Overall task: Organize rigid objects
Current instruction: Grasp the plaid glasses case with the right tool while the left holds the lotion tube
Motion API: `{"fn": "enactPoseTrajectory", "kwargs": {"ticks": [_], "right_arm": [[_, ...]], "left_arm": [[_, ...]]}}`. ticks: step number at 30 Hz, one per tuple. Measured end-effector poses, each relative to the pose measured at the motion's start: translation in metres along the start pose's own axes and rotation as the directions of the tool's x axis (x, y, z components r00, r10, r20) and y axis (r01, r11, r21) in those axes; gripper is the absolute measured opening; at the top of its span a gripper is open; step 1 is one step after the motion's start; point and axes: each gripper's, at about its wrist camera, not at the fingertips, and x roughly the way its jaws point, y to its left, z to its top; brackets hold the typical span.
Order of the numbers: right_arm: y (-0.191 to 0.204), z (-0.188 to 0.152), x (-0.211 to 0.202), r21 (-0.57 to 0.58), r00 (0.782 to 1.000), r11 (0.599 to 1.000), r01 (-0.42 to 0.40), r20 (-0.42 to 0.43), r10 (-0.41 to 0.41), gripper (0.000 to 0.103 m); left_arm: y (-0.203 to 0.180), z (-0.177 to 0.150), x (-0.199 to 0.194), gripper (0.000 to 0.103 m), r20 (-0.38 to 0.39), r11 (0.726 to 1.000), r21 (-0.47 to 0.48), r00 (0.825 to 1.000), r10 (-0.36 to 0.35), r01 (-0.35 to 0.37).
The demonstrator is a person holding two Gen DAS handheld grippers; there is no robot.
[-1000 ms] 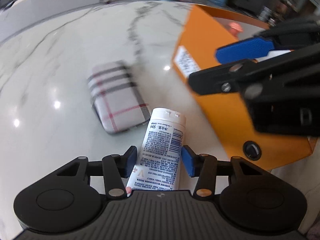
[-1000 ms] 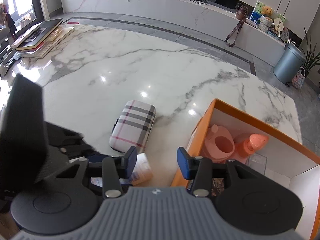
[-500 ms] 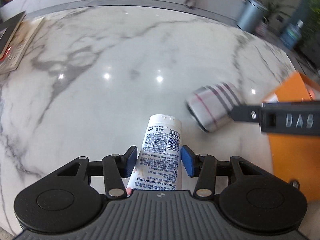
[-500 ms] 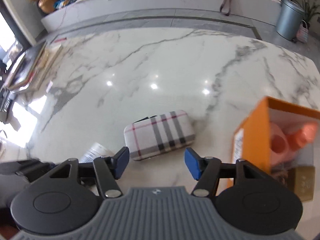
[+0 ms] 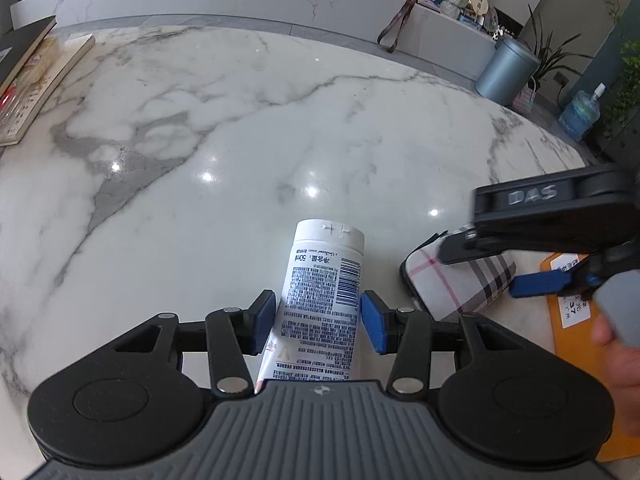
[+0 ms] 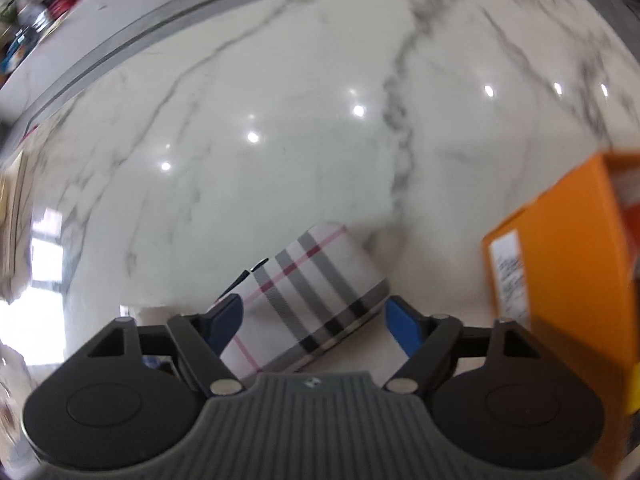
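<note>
— Since the earlier frames the orange box (image 5: 576, 344) has been carried to the far right edge of the left wrist view, and the plaid case (image 5: 456, 280) is now seen beside the tube rather than beyond it; what is held by the left gripper (image 5: 318, 318)?

— A white tube (image 5: 320, 292) with printed text is gripped between its blue pads, cap pointing away over the marble table (image 5: 240, 140); the pads are pressed on the tube's sides.

— And the right gripper (image 6: 316, 318)?

— Its jaws have just been opening and are spread wide; the plaid case (image 6: 304, 296) is straddled between the fingers, lying flat on the table (image 6: 300, 140), and no pad is seen pressing on it; the view is blurred.

— Where is the box placed?

— It is stood on the table to the right of the case (image 6: 568, 264), near it but apart; a white label is borne on its side; part of a hand (image 5: 616, 344) is seen at the left view's right edge; books (image 5: 28, 76) are stacked at the table's far left.
</note>
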Motion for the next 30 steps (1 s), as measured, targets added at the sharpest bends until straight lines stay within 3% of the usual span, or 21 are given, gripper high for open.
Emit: {"fn": "enactPoseTrajectory", "kwargs": {"ticks": [6, 12, 17, 21, 22, 23, 24, 27, 29, 30], "right_arm": [[0.029, -0.015, 0.002, -0.204, 0.998, 0.978, 0.036, 0.064, -0.023, 0.085], [0.030, -0.031, -0.003, -0.336, 1.000, 0.941, -0.022, 0.009, 0.027, 0.081], [0.013, -0.039, -0.014, -0.344, 0.999, 0.939, -0.034, -0.004, 0.035, 0.062], [0.006, -0.048, -0.026, -0.372, 0.999, 0.928, -0.032, 0.001, 0.034, 0.047], [0.005, -0.051, -0.029, -0.390, 0.999, 0.920, -0.025, 0.008, 0.031, 0.021], [0.004, -0.055, -0.032, -0.411, 1.000, 0.912, -0.009, 0.011, 0.015, 0.005], [0.004, -0.058, -0.030, -0.421, 1.000, 0.907, 0.022, 0.011, -0.019, 0.000], [-0.011, -0.062, -0.027, -0.337, 1.000, 0.942, 0.000, -0.003, -0.001, 0.004], [-0.019, -0.060, -0.029, -0.230, 1.000, 0.973, -0.023, -0.007, 0.022, 0.020], [-0.022, -0.058, -0.032, -0.180, 0.999, 0.983, -0.040, 0.004, 0.042, 0.043]], "left_arm": [[0.003, 0.001, -0.001, 0.054, 0.005, 1.000, -0.012, 1.000, -0.008, 0.008], [0.001, -0.005, -0.005, 0.054, -0.018, 1.000, 0.013, 1.000, 0.011, -0.010], [0.003, -0.009, -0.009, 0.054, -0.054, 1.000, -0.014, 0.999, 0.001, -0.002], [0.005, -0.016, -0.012, 0.053, -0.095, 0.995, -0.071, 0.992, -0.080, 0.073], [0.006, -0.018, -0.013, 0.053, -0.099, 0.992, -0.089, 0.990, -0.103, 0.095], [0.006, -0.020, -0.013, 0.053, -0.100, 0.990, -0.093, 0.988, -0.117, 0.108], [0.005, -0.020, -0.013, 0.053, -0.102, 0.990, -0.085, 0.987, -0.121, 0.113], [0.004, -0.021, -0.017, 0.053, -0.088, 0.993, -0.082, 0.991, -0.096, 0.089], [0.008, -0.020, -0.019, 0.053, -0.067, 0.991, -0.105, 0.994, -0.086, 0.078], [0.010, -0.019, -0.018, 0.053, -0.065, 0.990, -0.117, 0.994, -0.091, 0.083]]}}
